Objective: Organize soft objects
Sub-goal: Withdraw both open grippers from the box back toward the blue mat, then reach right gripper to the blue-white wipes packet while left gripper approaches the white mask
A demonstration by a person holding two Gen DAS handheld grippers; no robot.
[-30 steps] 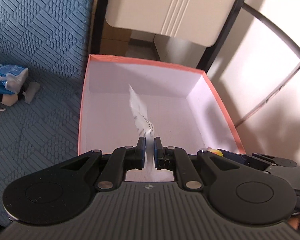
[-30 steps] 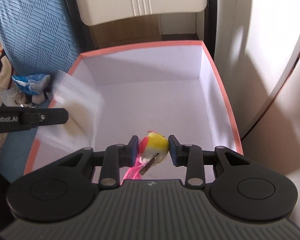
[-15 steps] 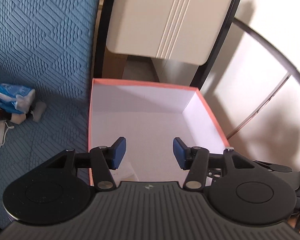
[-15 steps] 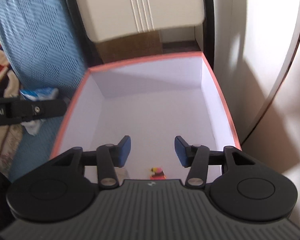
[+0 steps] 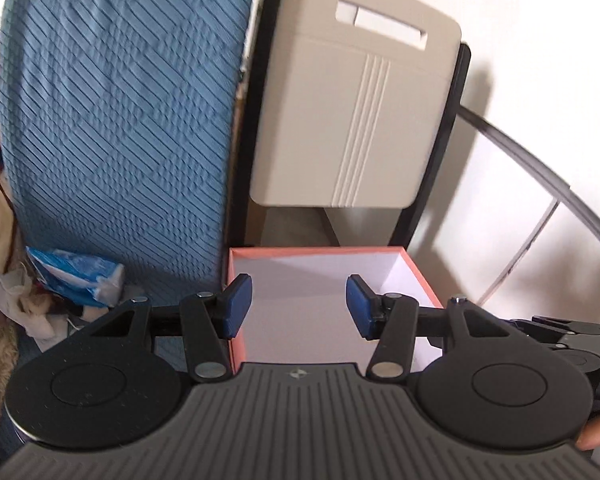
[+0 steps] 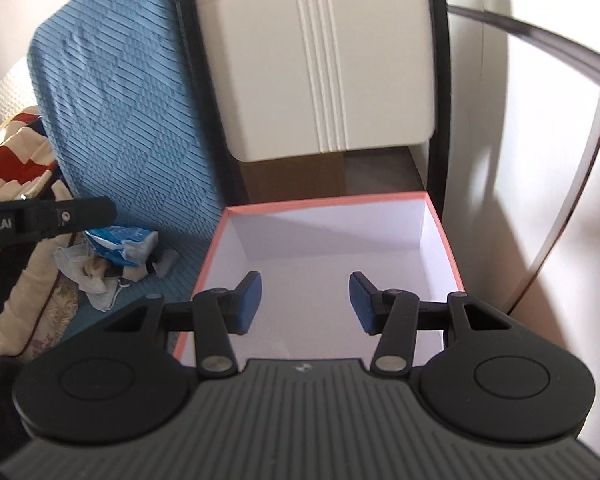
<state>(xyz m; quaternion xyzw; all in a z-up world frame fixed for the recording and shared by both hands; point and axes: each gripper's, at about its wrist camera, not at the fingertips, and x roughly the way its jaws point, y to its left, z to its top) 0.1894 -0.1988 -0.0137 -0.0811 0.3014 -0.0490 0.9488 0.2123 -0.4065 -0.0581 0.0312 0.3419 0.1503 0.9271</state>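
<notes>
1. Nearest to me, the left gripper (image 5: 299, 306): jaws apart, nothing between the blue pads (image 5: 236, 306). Its line had been opening within the last second, level now.
2. Right gripper (image 6: 305, 303) is the same story, pads (image 6: 247, 303) spread, nothing pinched. It also opened up a bit in that second.
3. Both are pointed down over the box (image 6: 440, 236), the pink-rimmed one with white walls. From the right view I see bare white floor and walls inside; the near part of the floor is hidden behind the gripper body, so I can't tell what's lying there.
4. In the right view the left gripper's side pokes in from the left edge, above the pile.
5. Left of the box, on the blue cover (image 6: 128, 120), sits a small pile of soft stuff: a blue and white packet (image 6: 118, 242), a crumpled white cloth (image 6: 96, 284) and a small grey bit I can't make out. It's near the box's left wall, not touching it as far as I can see.
6. Farther left, a patterned blanket (image 6: 12, 156).
7. Behind the box, a beige chair back (image 5: 352, 116) in a black frame, then white wall (image 6: 540, 140).
8. A bit of hand (image 5: 598, 436) shows at the right bottom corner of the left view.
</notes>
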